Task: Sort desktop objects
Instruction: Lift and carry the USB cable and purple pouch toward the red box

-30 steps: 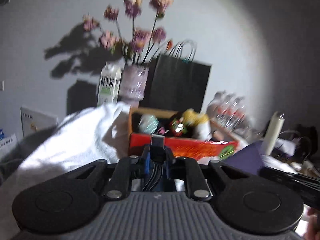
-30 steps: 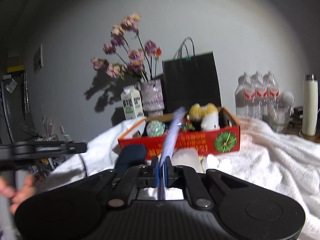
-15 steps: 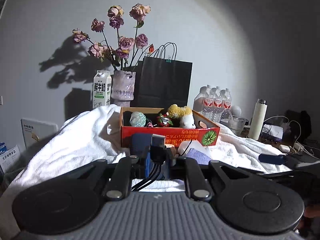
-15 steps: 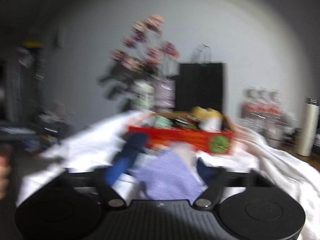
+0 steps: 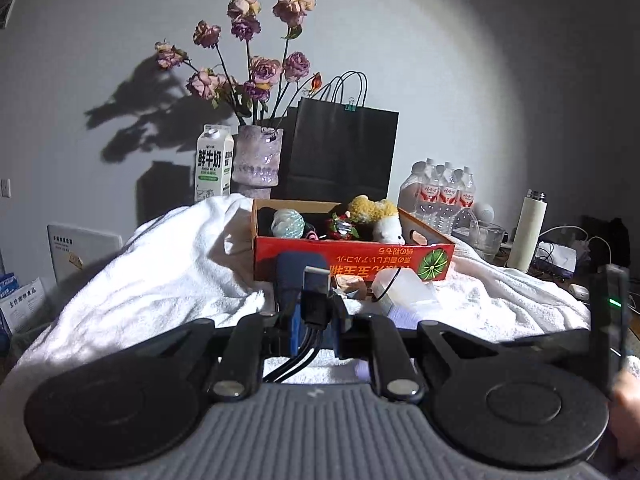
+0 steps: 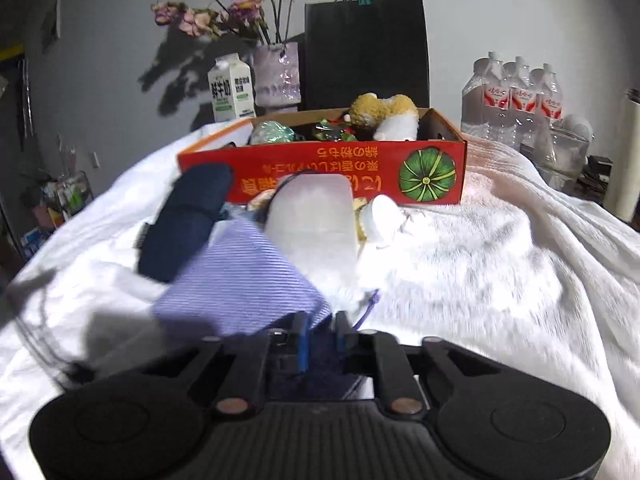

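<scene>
My left gripper (image 5: 316, 320) is shut on a black charger plug (image 5: 317, 292) with black cables hanging from it. My right gripper (image 6: 320, 328) is shut on a lilac striped pouch (image 6: 240, 284), which hangs tilted just above the white towel (image 6: 460, 264). A red cardboard box (image 5: 352, 258) holds a plush toy (image 5: 380, 216), a pale green ball (image 5: 287, 223) and other small things; it also shows in the right wrist view (image 6: 320, 168). A dark blue folded umbrella (image 6: 188, 220) and a translucent white case (image 6: 316, 220) lie in front of the box.
A milk carton (image 5: 214, 168), a vase of dried roses (image 5: 258, 156) and a black paper bag (image 5: 344, 148) stand behind the box. Water bottles (image 5: 440, 196), a glass jar (image 5: 486, 236) and a white flask (image 5: 530, 236) stand at the right. The right gripper's handle (image 5: 608, 320) shows at the left view's right edge.
My right gripper has tipped down and forward towards the towel, with the lilac pouch turning from edge-on to flat. My left gripper has steadied, facing the box, still holding the plug.
</scene>
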A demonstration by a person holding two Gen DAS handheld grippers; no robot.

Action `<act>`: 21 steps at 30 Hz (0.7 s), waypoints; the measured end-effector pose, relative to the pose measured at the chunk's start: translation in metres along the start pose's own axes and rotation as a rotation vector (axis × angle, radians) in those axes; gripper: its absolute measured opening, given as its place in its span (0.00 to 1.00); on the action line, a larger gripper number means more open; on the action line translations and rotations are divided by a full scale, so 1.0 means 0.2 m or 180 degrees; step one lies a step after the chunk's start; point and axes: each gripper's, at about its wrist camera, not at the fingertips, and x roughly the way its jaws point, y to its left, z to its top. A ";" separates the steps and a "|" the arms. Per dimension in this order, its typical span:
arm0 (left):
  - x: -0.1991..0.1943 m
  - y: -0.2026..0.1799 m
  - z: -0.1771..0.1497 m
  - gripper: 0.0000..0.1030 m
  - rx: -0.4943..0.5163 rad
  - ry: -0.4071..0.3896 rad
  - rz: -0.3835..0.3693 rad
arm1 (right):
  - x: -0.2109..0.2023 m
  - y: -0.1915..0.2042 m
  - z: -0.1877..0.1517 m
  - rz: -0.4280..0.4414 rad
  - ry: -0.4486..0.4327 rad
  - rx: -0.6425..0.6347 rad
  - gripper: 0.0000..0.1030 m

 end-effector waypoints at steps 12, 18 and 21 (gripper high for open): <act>0.00 0.06 0.22 0.15 -0.0284 -0.0088 -0.0471 | -0.60 0.04 0.12 -0.0059 -0.0750 0.0093 0.02; 0.22 0.08 0.72 0.15 -0.0239 -0.0179 -0.0770 | -0.59 -0.02 0.55 -0.0035 -0.1089 -0.0167 0.02; 0.40 0.07 0.95 0.15 -0.0110 -0.0140 -0.0728 | -0.48 -0.08 0.81 0.0035 -0.1132 -0.0108 0.02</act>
